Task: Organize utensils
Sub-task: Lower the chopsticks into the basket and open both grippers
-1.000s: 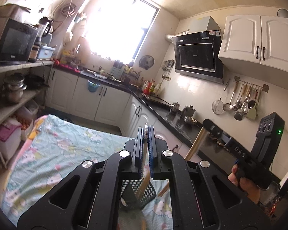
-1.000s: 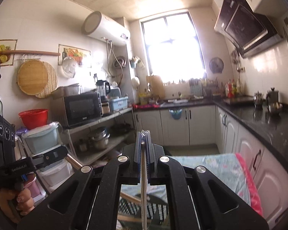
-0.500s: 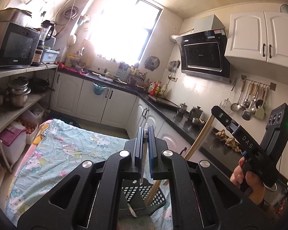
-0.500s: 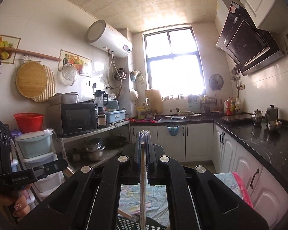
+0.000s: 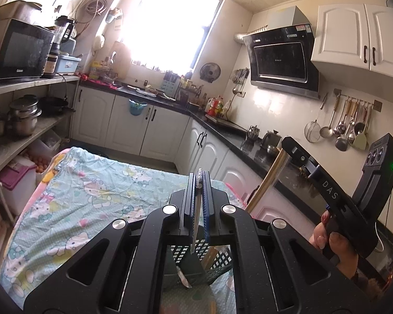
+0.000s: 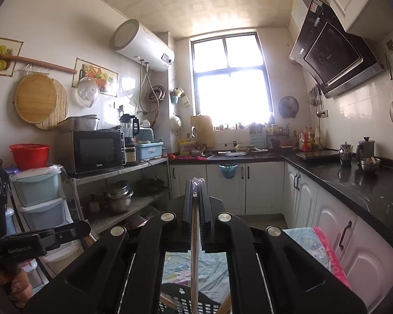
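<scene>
Both grippers are clamped shut on a utensil each and hanging over the dark slotted basket (image 5: 217, 267) that sits on the cartoon-print cloth (image 5: 91, 196). The left gripper (image 5: 199, 183) pinches something thin and metal, a knife (image 5: 194, 235) by the look of it, with its tip pointing down just above the basket rim. The right gripper (image 6: 195, 185) holds a wooden stick (image 6: 194, 248), probably chopsticks or a spoon handle, can't tell which, and in the left camera it (image 5: 269, 183) slants down so its lower end is already in or right at the basket. If I were doing this step I'd bring each one in upright, get the tip properly below the rim before letting go, and do one hand at a time so they don't knock each other. That basket looks light, so dropping from high up could tip it
</scene>
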`<state>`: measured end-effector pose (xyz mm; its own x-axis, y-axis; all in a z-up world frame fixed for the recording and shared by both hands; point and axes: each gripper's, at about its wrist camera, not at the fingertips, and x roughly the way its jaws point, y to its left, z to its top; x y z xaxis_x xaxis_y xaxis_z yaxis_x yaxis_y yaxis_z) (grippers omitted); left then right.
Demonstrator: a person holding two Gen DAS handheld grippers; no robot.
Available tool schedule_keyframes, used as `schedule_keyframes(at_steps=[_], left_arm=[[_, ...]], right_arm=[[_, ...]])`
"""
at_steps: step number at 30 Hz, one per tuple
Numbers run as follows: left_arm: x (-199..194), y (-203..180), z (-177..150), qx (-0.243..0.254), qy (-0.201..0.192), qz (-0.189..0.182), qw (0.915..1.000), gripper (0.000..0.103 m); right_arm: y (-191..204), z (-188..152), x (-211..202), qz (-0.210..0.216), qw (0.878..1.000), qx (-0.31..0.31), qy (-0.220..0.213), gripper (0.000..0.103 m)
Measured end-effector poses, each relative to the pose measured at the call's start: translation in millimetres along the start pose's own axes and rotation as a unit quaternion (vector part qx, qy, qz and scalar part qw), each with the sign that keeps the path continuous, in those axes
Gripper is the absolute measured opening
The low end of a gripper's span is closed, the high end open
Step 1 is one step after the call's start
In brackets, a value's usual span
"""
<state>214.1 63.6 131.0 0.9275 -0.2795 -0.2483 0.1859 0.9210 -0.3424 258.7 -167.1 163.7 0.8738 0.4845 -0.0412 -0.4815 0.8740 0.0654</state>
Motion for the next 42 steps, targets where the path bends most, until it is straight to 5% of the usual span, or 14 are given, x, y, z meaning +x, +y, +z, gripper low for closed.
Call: schedule_keyframes(at_steps=[34, 36, 38, 42], left_arm=[[45.6, 4.3, -53.8, 0.014, 0.073, 0.026, 0.9969, 0.002], [47.6, 5.5, -55.4, 0.013, 0.077, 0.029, 0.9965, 0.002], [49.3, 7.7, -56.9, 0.007, 0.082, 0.03, 0.9961, 0.003], [47.7, 9.8, -56.8, 0.0, 0.083, 0.034, 0.996, 0.016]], right_arm=[[-1.9, -81.5, 34.5, -0.02, 0.998, 0.019, 0.065, 0.005], [-1.7, -84.1, 36.3, -0.025, 0.997, 0.02, 0.072, 0.007], [-3.2, -87.3, 36.6, -0.028, 0.996, 0.022, 0.078, 0.02], [-5.8, -91.2, 34.6, -0.032, 0.995, 0.026, 0.087, 0.025]])
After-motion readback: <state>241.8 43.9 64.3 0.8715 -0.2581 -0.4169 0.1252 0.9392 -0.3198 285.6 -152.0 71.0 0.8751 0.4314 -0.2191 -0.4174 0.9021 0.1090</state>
